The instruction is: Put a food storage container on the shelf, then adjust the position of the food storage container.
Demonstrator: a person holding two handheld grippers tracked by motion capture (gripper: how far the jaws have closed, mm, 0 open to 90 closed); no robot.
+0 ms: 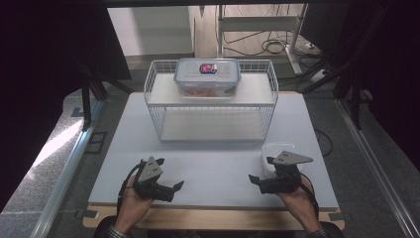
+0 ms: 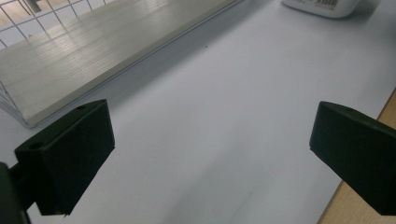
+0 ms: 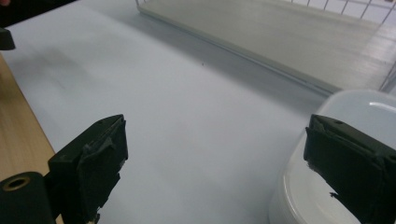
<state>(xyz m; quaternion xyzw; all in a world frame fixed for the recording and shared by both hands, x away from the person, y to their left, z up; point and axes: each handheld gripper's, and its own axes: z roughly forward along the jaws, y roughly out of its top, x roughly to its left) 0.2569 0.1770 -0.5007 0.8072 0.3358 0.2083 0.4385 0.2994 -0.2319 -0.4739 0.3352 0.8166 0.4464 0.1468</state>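
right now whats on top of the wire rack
A clear lidded container sits on the wire rack's top shelf, with reddish contents blurred through its walls. The shelf beneath it is covered.

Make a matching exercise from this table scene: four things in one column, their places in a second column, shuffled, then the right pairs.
Things:
1. lidded clear container
2. small white container
3. left tool
4. wire rack

Places:
A. at the table's near left, jaws open
B. on the rack's top shelf
C. at the middle of the table, toward its far edge
D. beside the right tool

Pairs: 1-B, 2-D, 3-A, 4-C
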